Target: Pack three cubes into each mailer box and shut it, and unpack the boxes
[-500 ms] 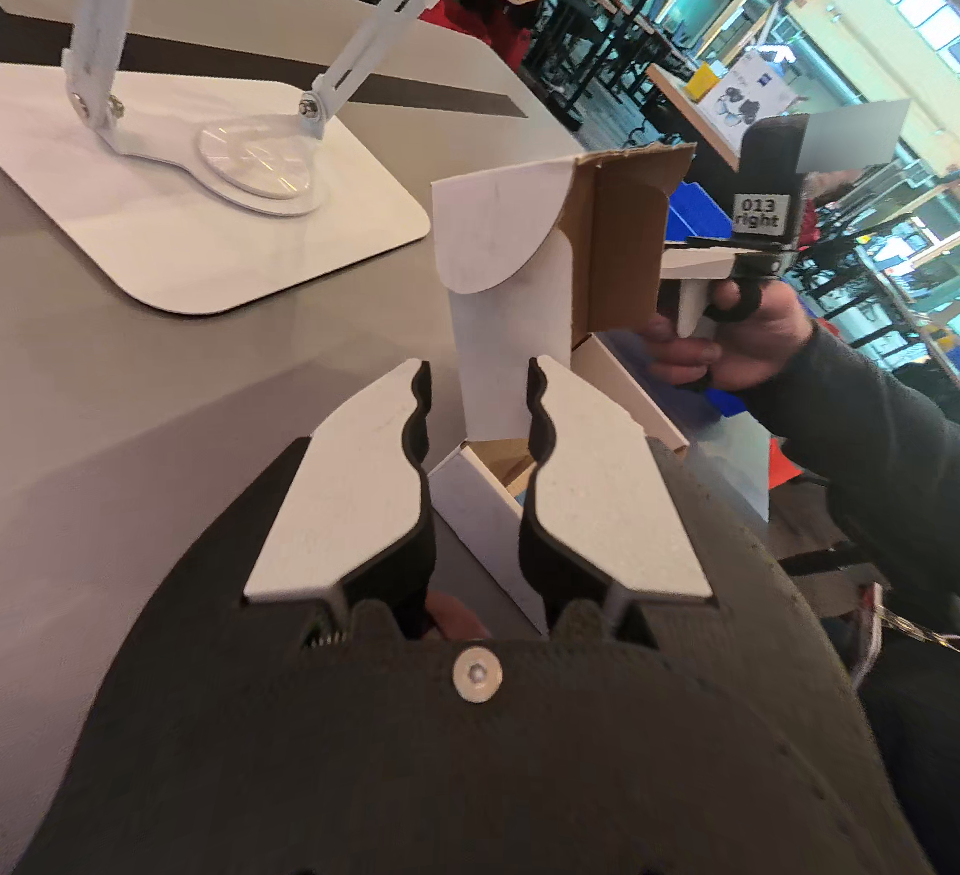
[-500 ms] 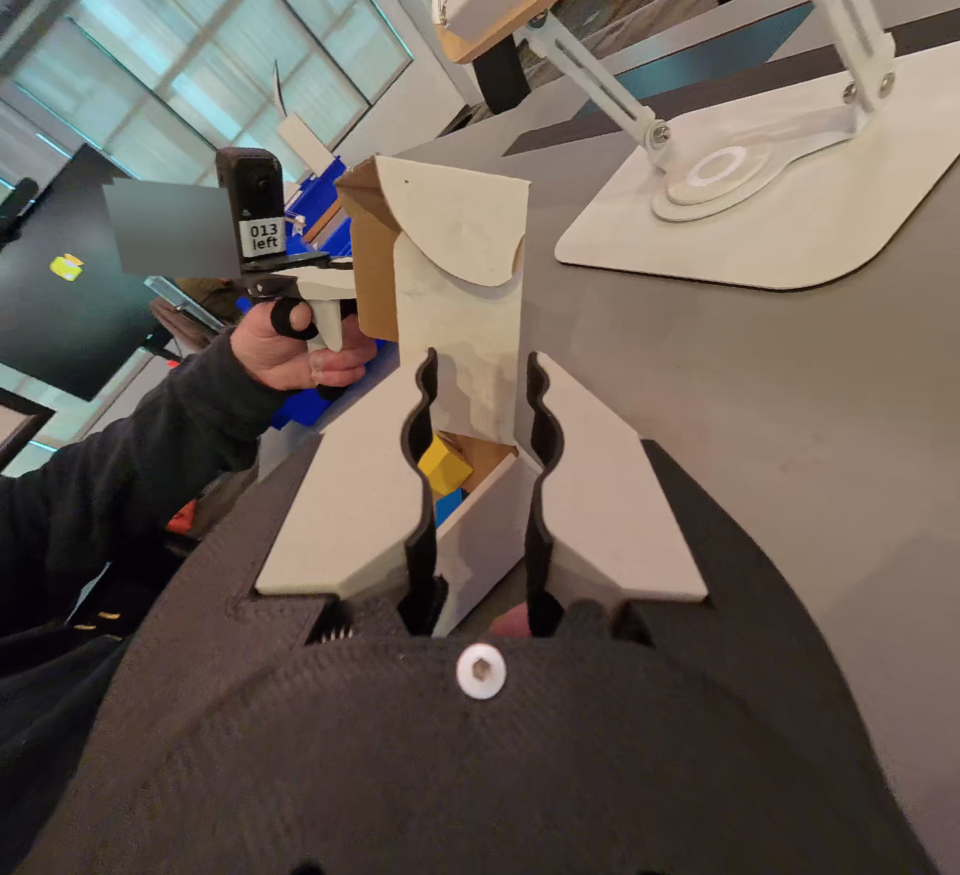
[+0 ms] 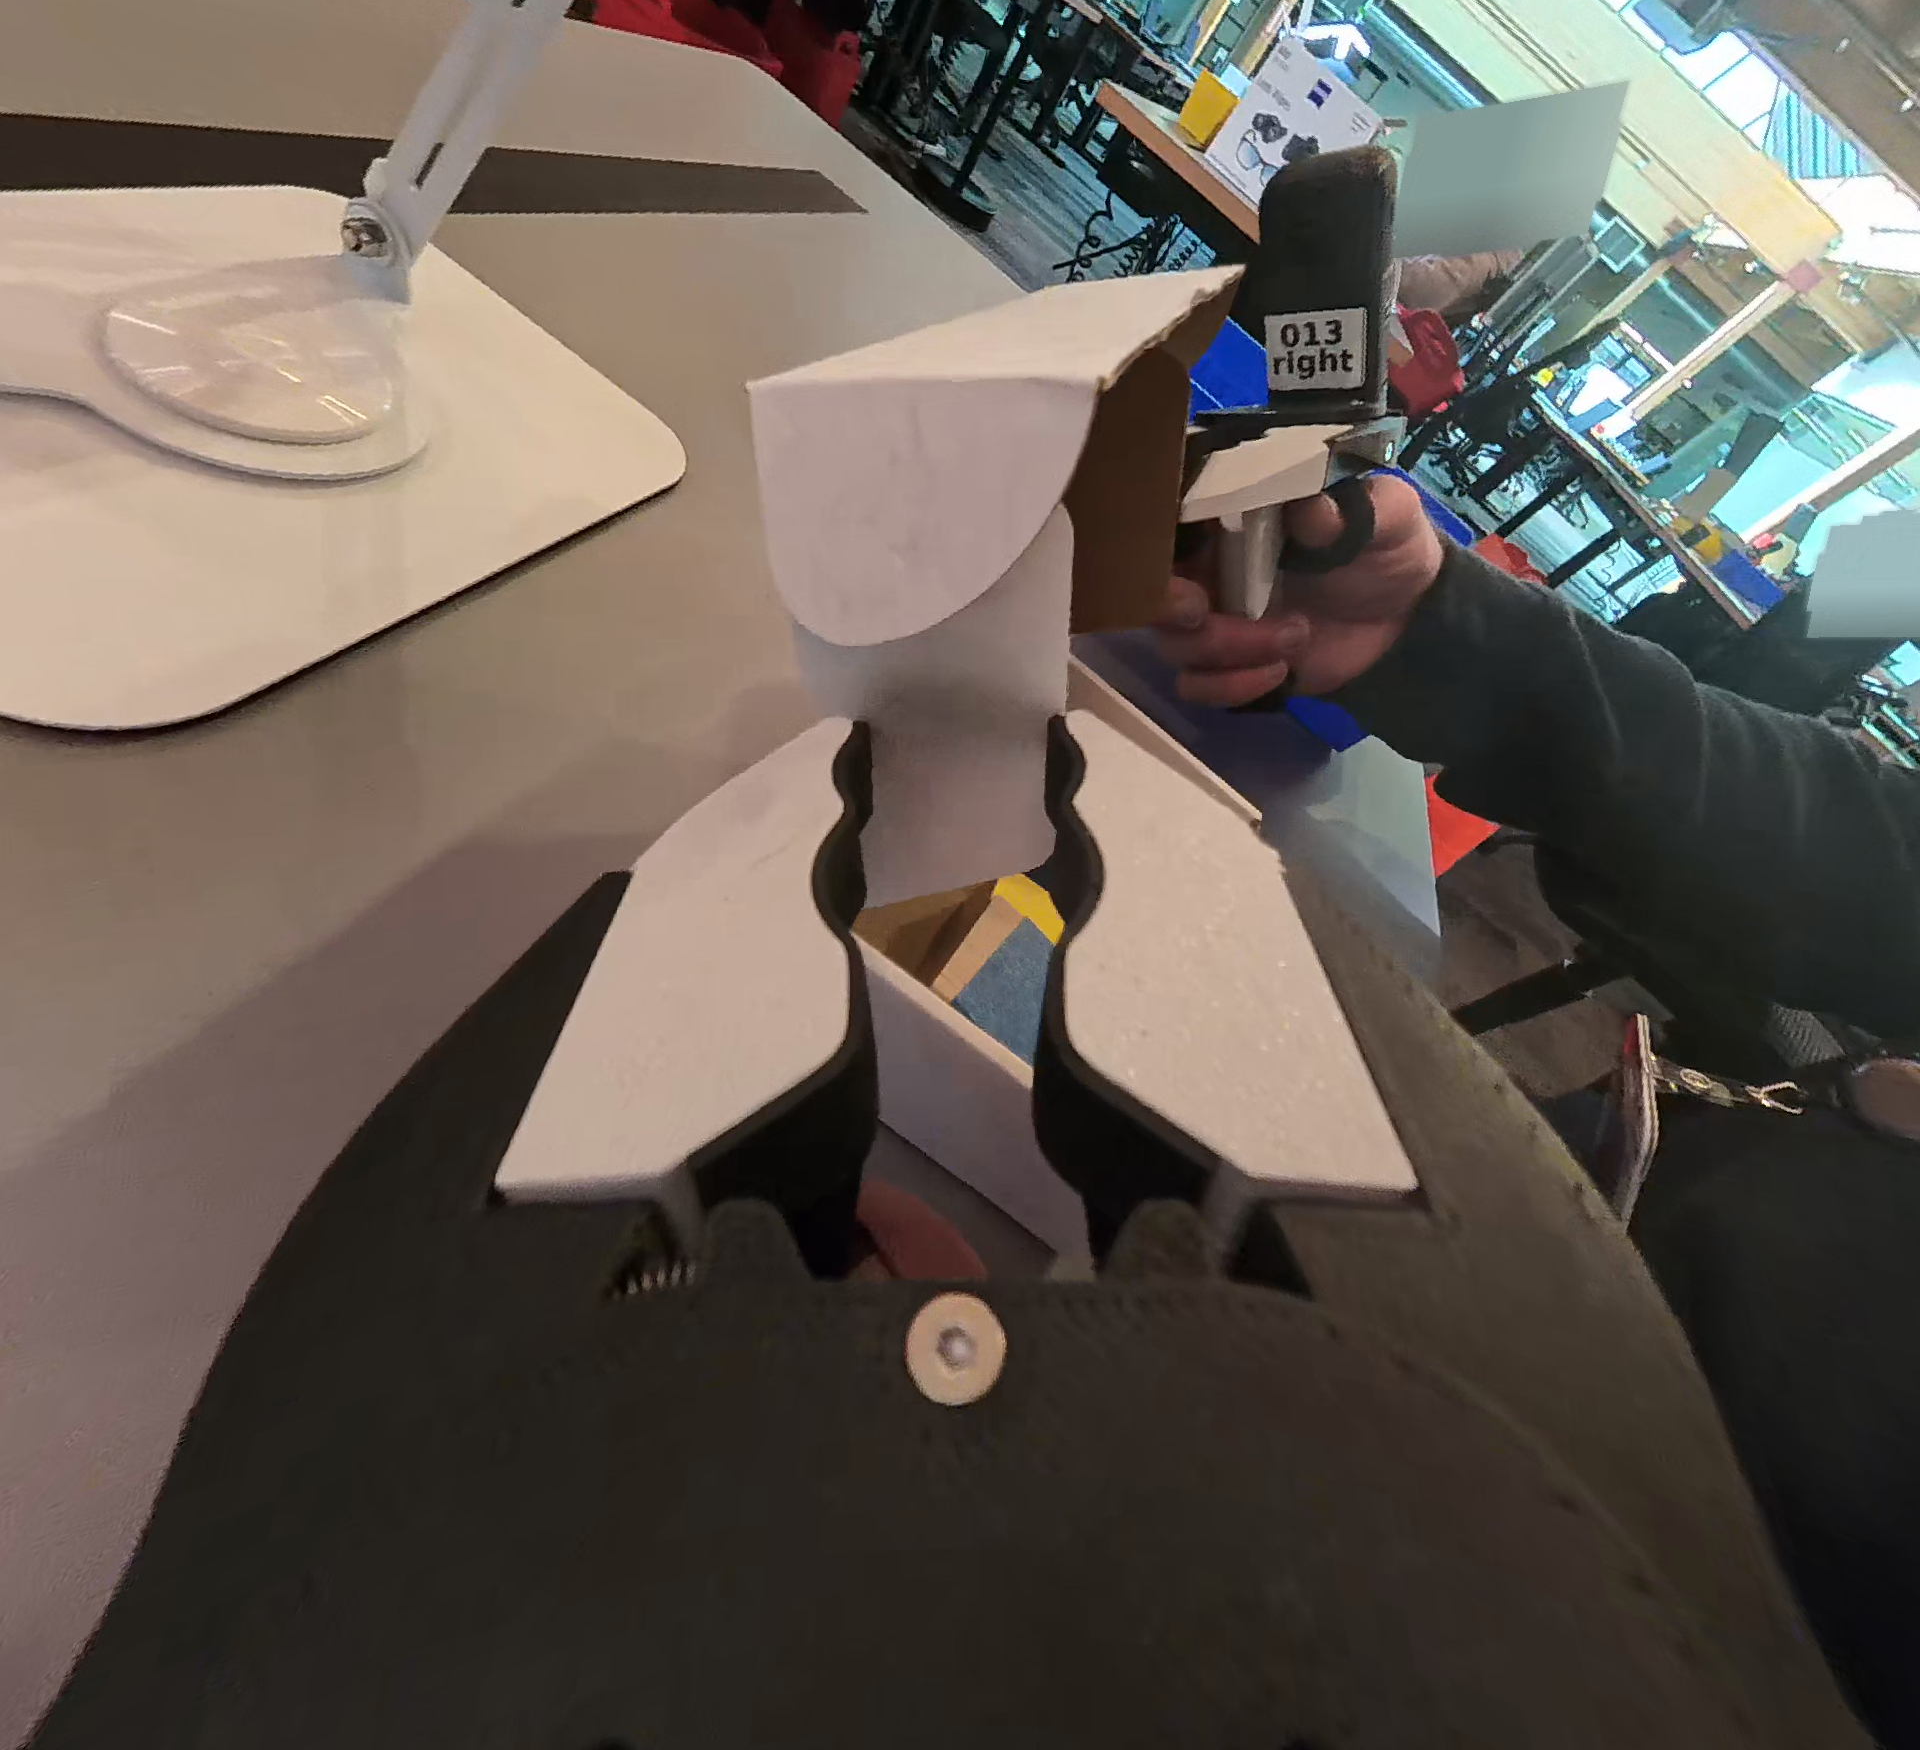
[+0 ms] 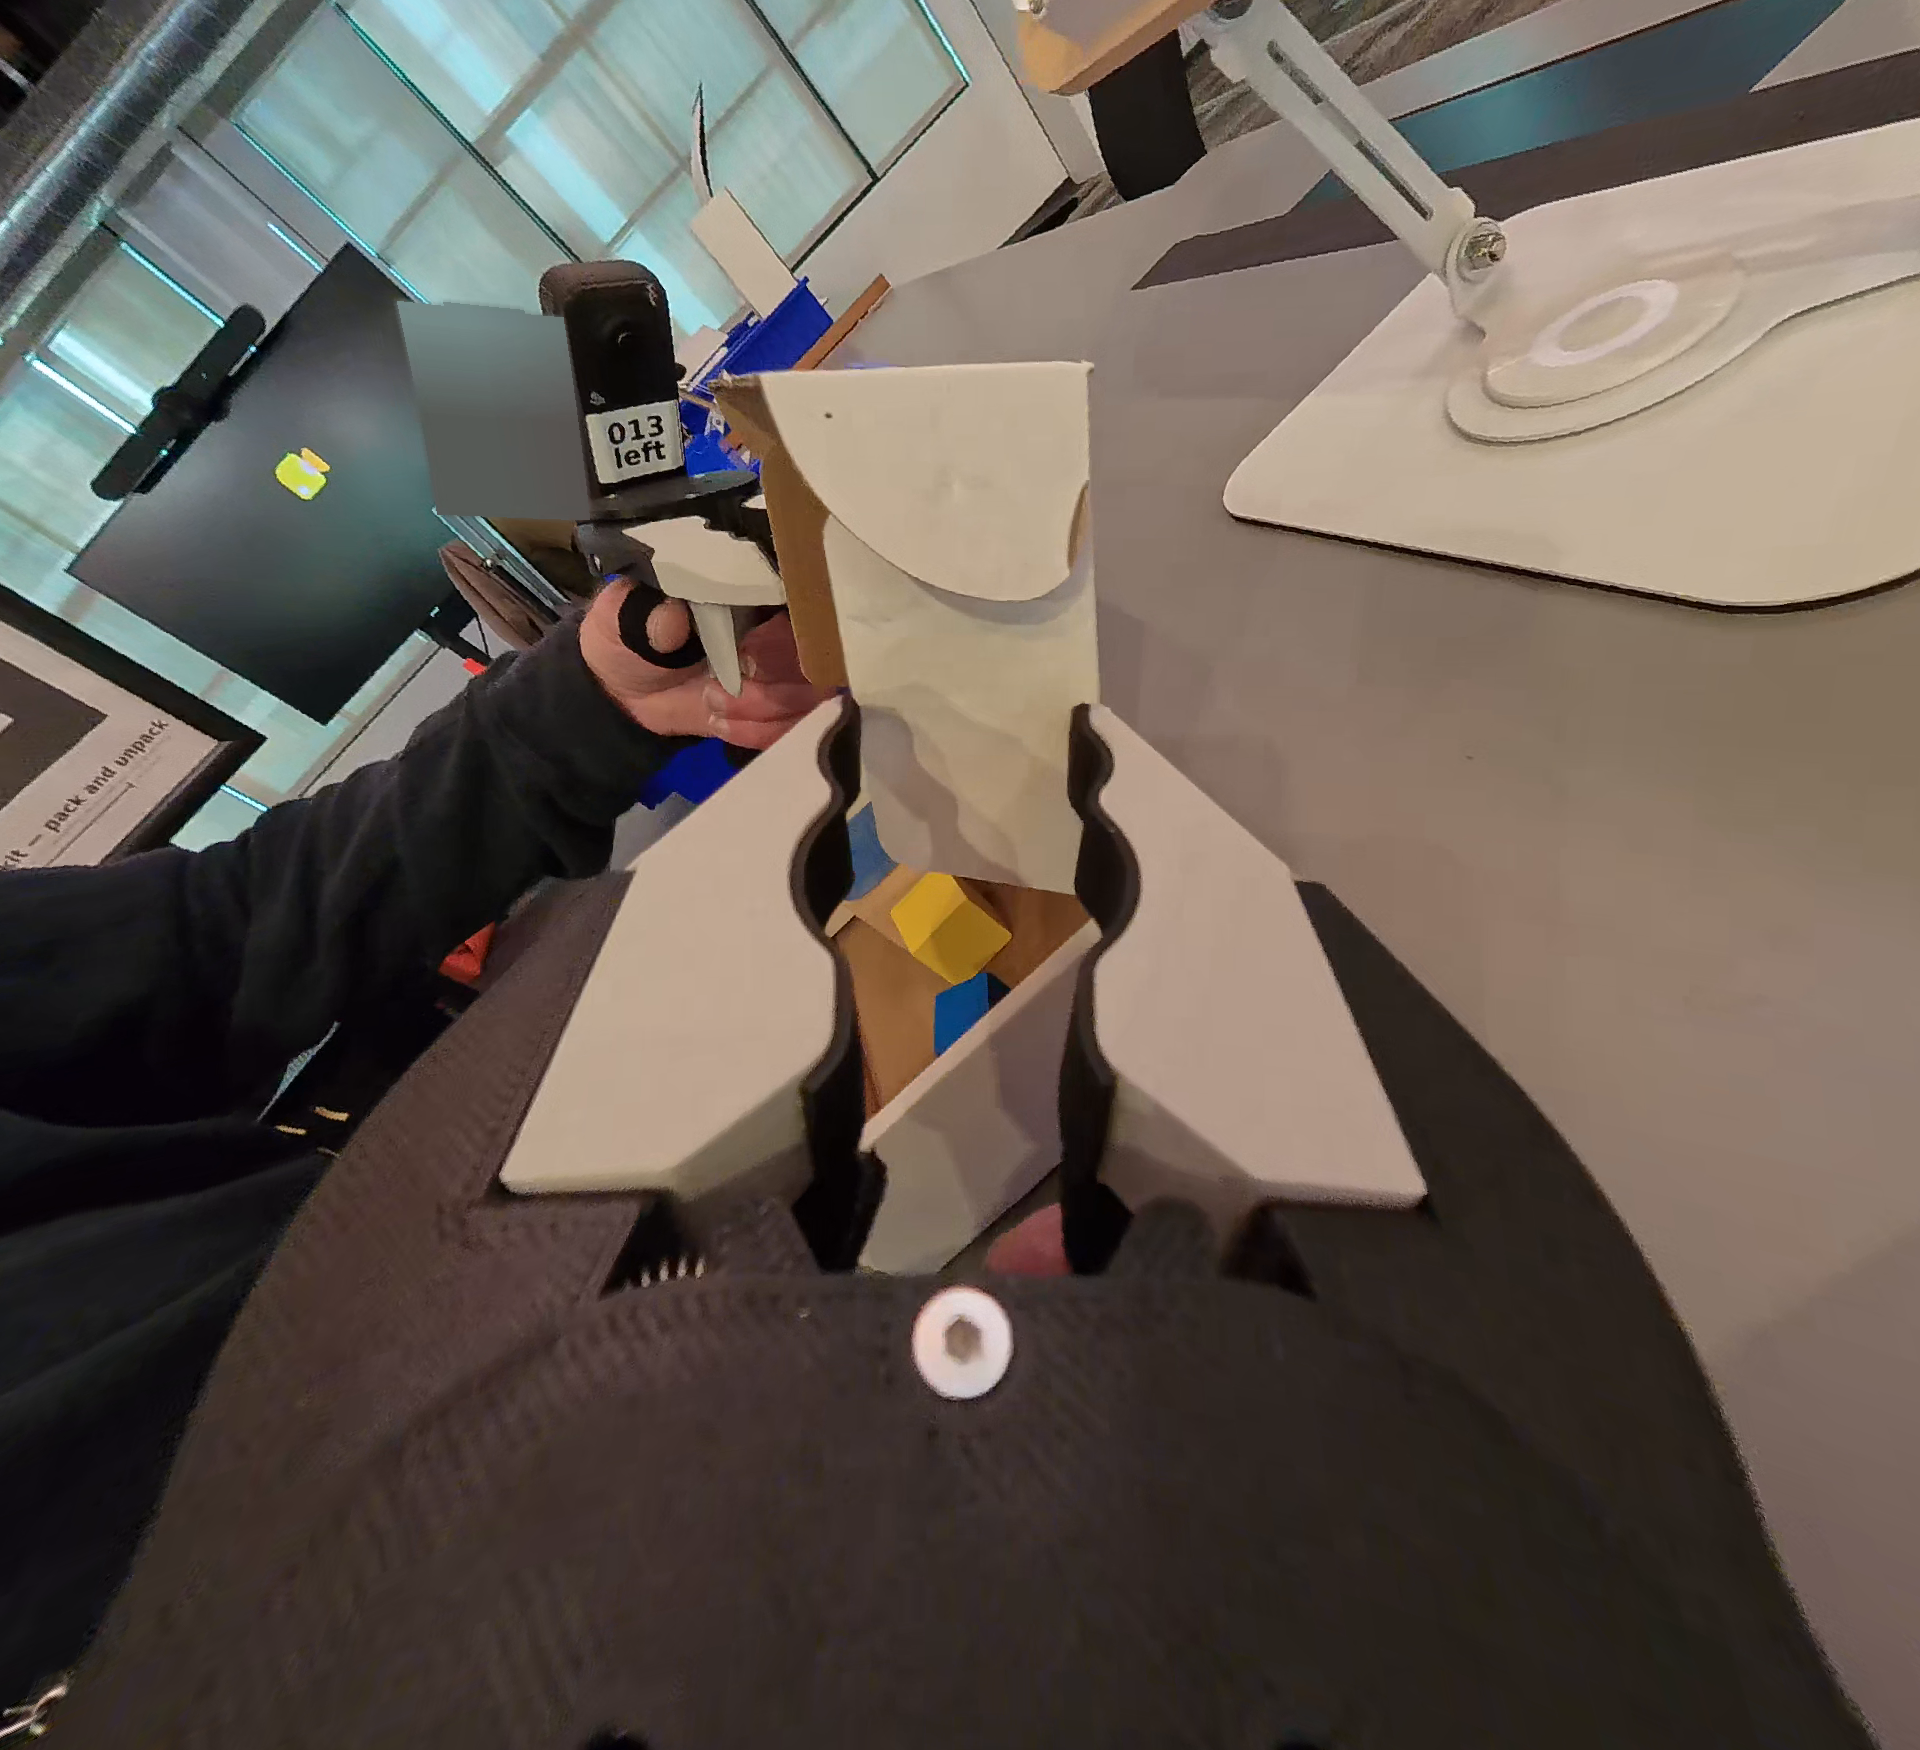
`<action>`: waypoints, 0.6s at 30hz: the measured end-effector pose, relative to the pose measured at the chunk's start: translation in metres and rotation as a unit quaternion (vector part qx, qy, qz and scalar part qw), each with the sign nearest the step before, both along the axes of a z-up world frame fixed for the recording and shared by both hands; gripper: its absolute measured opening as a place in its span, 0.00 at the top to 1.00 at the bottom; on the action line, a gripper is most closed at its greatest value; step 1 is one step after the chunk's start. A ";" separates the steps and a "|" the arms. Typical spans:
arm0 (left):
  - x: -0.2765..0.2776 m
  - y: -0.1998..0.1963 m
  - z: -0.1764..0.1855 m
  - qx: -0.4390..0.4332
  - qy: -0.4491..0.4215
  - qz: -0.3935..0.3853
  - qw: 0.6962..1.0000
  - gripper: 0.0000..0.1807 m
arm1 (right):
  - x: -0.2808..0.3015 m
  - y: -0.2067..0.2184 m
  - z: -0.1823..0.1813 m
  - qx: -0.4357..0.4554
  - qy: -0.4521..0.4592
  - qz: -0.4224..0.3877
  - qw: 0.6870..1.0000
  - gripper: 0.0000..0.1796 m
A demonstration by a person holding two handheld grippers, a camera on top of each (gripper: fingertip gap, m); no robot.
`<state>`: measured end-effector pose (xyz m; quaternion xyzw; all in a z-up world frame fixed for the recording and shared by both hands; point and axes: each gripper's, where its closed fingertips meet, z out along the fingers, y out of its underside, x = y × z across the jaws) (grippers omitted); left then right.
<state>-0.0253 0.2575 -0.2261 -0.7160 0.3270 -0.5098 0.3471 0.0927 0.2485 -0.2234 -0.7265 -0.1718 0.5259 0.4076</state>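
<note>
Since the earlier frame the lid (image 3: 914, 505) of the mailer box (image 3: 966, 1108) has tipped further forward over the opening. I see my left hand-held gripper (image 3: 954, 755) parted around one side flap, my right hand-held gripper (image 4: 961, 734) parted around the other, neither pinching. On the grey bench (image 4: 1507, 869), the box holds a yellow cube (image 4: 948, 926) and a blue cube (image 4: 961, 1009).

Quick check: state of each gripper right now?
Left gripper: open, its fingers either side of the mailer box side flap, holding nothing.
Right gripper: open, likewise straddling a side flap, holding nothing.
</note>
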 end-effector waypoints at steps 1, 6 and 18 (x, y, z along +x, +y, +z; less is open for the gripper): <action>0.000 -0.001 0.000 0.004 0.003 -0.003 1.000 0.83 | 0.000 -0.001 0.001 0.003 -0.003 0.002 1.000 0.81; 0.002 -0.013 0.000 0.062 0.045 -0.017 0.997 0.84 | -0.002 -0.009 0.002 0.032 -0.047 0.002 0.998 0.87; 0.000 -0.048 -0.011 0.181 0.150 -0.066 0.970 0.86 | 0.002 -0.031 -0.009 0.043 -0.137 0.012 0.990 0.98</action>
